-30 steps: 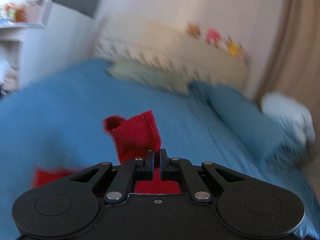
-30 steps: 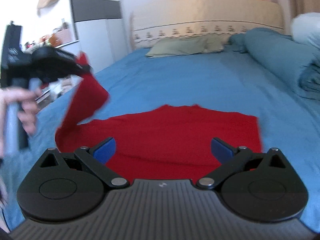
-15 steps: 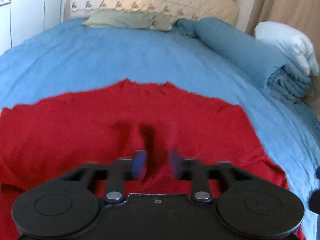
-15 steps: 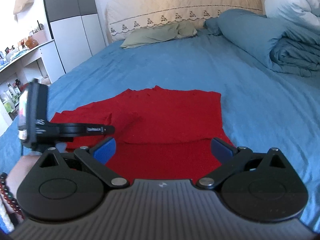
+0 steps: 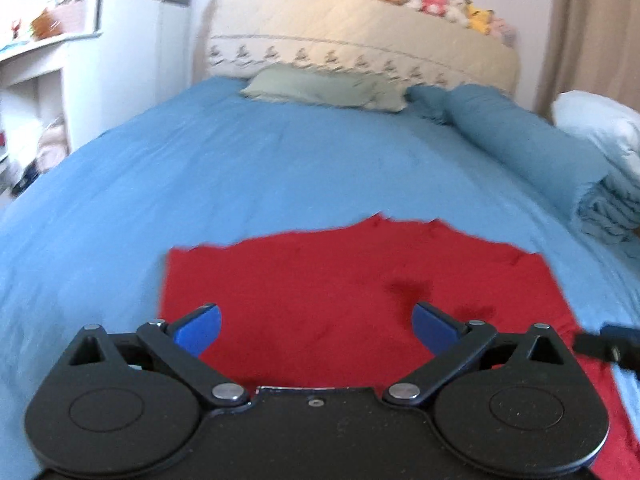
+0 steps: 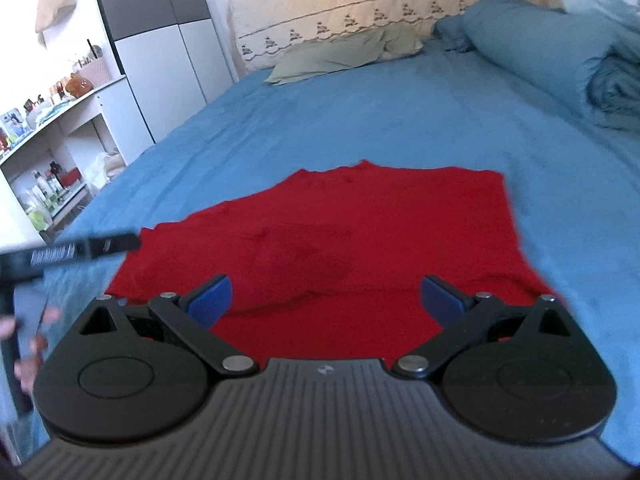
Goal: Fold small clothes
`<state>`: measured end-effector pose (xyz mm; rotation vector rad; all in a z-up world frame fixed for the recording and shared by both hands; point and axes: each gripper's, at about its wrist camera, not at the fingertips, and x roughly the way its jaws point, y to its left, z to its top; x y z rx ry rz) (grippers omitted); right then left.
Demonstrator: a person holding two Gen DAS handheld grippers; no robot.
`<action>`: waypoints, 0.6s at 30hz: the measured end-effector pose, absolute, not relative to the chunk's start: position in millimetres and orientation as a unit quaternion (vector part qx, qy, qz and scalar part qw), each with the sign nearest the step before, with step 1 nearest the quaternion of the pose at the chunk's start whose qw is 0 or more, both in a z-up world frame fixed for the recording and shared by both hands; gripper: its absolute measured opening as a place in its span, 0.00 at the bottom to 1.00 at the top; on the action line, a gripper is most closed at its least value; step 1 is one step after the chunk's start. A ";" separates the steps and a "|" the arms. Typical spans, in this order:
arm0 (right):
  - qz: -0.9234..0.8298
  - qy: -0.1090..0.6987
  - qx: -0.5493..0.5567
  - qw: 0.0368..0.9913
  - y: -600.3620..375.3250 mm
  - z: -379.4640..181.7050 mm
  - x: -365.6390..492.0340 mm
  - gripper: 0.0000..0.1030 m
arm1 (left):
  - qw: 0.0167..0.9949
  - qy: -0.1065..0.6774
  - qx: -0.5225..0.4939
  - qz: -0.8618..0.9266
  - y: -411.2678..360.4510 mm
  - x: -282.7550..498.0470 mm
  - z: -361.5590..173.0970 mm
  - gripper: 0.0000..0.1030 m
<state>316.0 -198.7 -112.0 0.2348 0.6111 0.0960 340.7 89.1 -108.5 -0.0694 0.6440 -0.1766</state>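
Red garment (image 5: 352,288) lies flat, open blue bedsheet (image 5: 240,184) all round.

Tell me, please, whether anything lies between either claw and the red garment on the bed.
Nothing visible does. The left claw and the right claw both stand open right over the red garment, which lies flat on the blue bedsheet. The pillow and rolled duvet sit well beyond it.

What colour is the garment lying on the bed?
Solid red garment, no visible pattern, on the blue bed. Clearest in the right wrist view.
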 end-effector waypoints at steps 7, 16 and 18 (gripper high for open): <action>0.036 0.314 0.114 0.942 -171.5 -142.8 377.4 0.87 | 0.940 0.326 -0.060 -0.075 123.8 329.3 -127.5 1.00; 0.004 0.356 0.202 0.913 -183.7 -184.1 418.9 0.24 | 0.939 0.328 -0.072 -0.075 137.2 330.9 -133.0 1.00; -0.010 0.350 0.199 0.915 -186.0 -181.2 413.6 0.22 | 0.940 0.326 -0.072 -0.076 137.3 331.3 -133.6 1.00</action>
